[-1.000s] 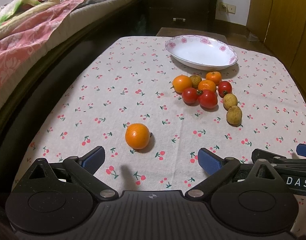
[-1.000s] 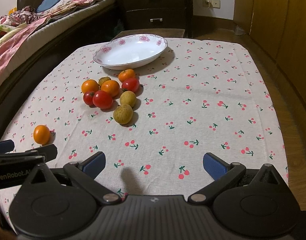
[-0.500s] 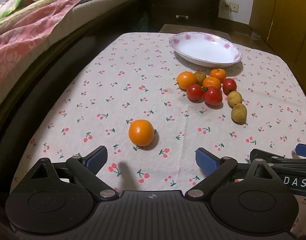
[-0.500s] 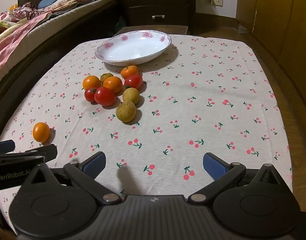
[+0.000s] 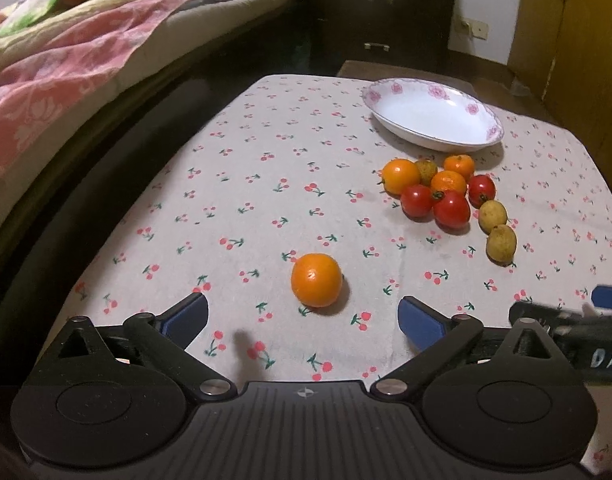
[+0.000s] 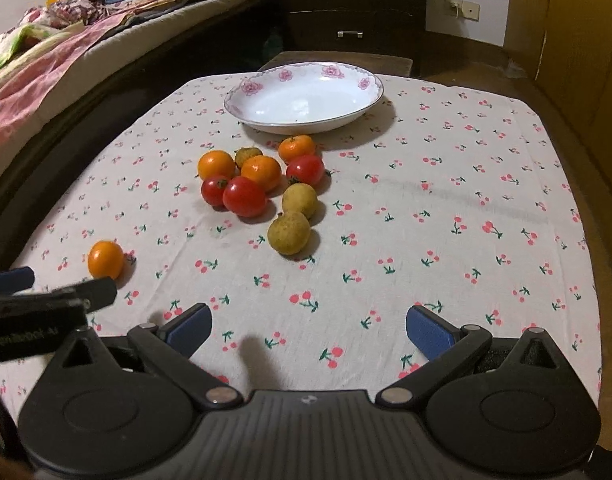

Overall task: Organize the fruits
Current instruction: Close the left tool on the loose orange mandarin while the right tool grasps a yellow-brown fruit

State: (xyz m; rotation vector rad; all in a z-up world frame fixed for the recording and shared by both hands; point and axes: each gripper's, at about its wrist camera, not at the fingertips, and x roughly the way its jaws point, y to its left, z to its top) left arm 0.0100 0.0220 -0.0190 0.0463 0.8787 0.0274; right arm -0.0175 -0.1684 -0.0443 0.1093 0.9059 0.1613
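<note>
A lone orange (image 5: 316, 280) lies on the cherry-print tablecloth just ahead of my left gripper (image 5: 303, 316). Its jaws are opening and nothing is between the blue pads. Farther right is a cluster of small oranges (image 5: 400, 176), red tomatoes (image 5: 451, 209) and yellow-brown fruits (image 5: 502, 243). Behind it stands a white dish with pink flowers (image 5: 434, 142). In the right wrist view my right gripper (image 6: 308, 326) stands open over bare cloth. The nearest yellow-brown fruit (image 6: 288, 233), the tomatoes (image 6: 244, 196) and the dish (image 6: 306, 126) lie ahead of it, the lone orange (image 6: 105, 259) at far left.
A bed with pink bedding (image 5: 57, 80) runs along the table's left side. A dark dresser (image 6: 354, 12) stands behind the table and wooden cabinets (image 5: 578, 32) at the right. The other gripper shows at each view's edge (image 6: 45, 292).
The lone orange sits a little further right in the left wrist view. In the right wrist view the fruit cluster looks slightly larger and nearer. No fruit has moved on the cloth.
</note>
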